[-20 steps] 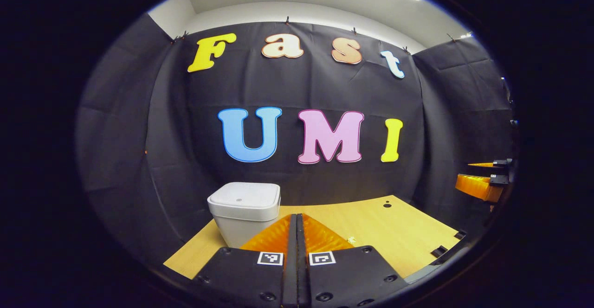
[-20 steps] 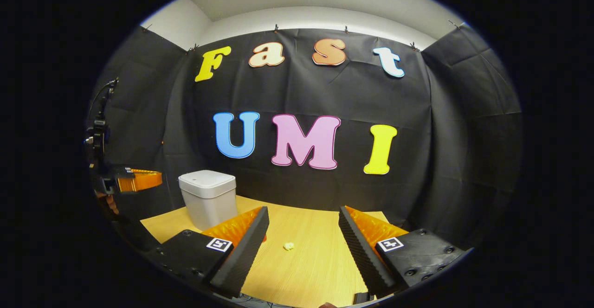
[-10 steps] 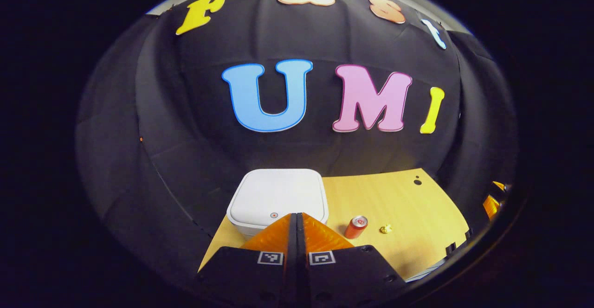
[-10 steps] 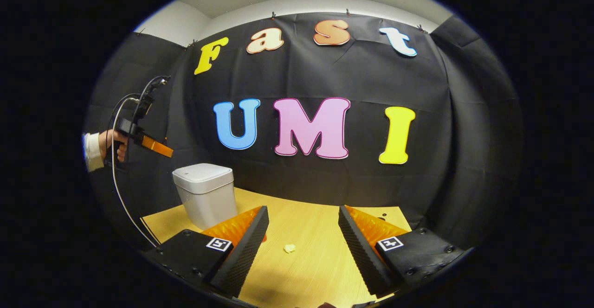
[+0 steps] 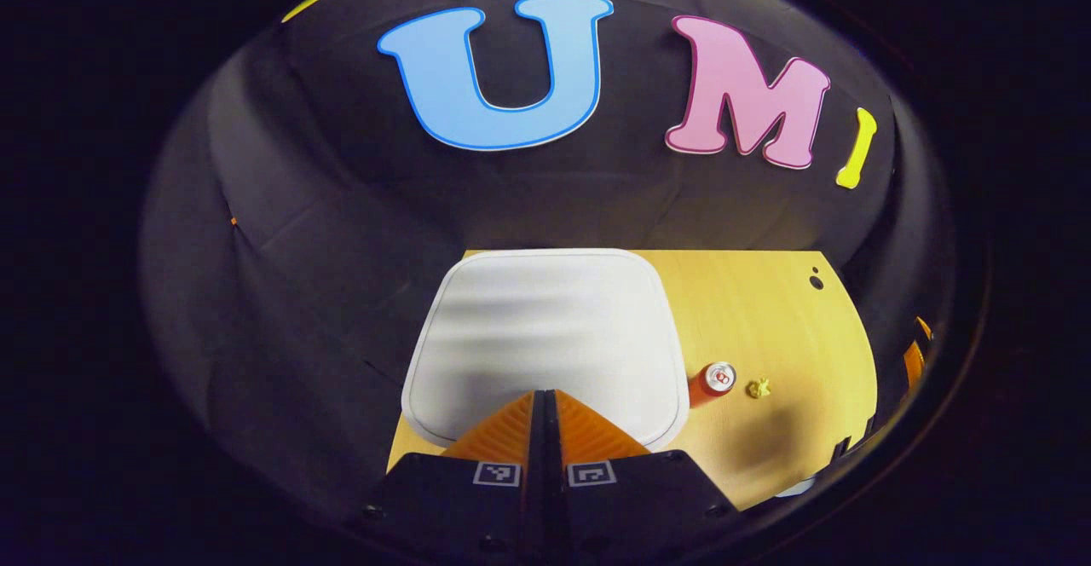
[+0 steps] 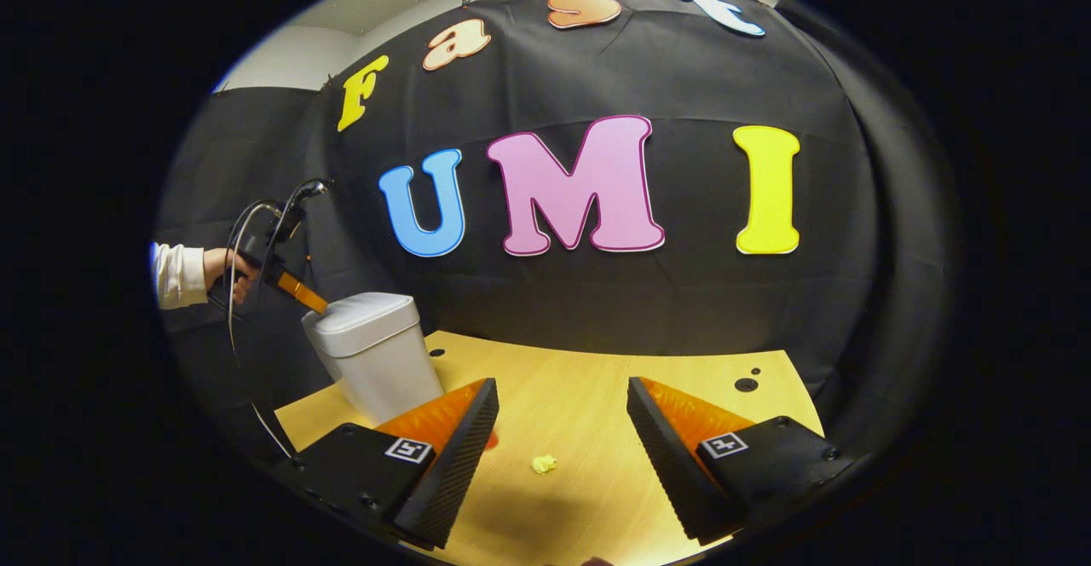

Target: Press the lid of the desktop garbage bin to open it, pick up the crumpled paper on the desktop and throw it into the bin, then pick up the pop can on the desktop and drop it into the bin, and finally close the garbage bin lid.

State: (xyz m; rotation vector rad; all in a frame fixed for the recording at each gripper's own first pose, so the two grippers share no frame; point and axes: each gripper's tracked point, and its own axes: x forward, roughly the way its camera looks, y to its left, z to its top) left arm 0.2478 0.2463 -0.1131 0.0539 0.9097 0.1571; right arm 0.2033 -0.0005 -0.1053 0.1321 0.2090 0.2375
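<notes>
Lid (image 5: 545, 327) of the bin (image 6: 379, 361) remains down; the left claw (image 5: 543, 397), fingers together, has descended from above onto its front edge. Crumpled paper (image 6: 544, 464) lies between the right claw's (image 6: 562, 430) spread fingers; the can (image 5: 714, 381) stands beside the bin.

- A light wooden table (image 6: 597, 378) carries everything; in the right gripper view it fills the lower middle of the frame, its far edge against the black cloth wall.
- A few small dark round holes (image 6: 745, 384) mark its top, toward the right in the right gripper view.
- A white bin (image 6: 375, 353) with its lid down stands on it, at the left in the right gripper view and at the centre in the left gripper view.
- A pop can (image 5: 714, 381) stands upright just right of the bin in the left gripper view.
- A yellowish crumpled paper (image 5: 758, 389) lies just right of the can, apart from it.
</notes>
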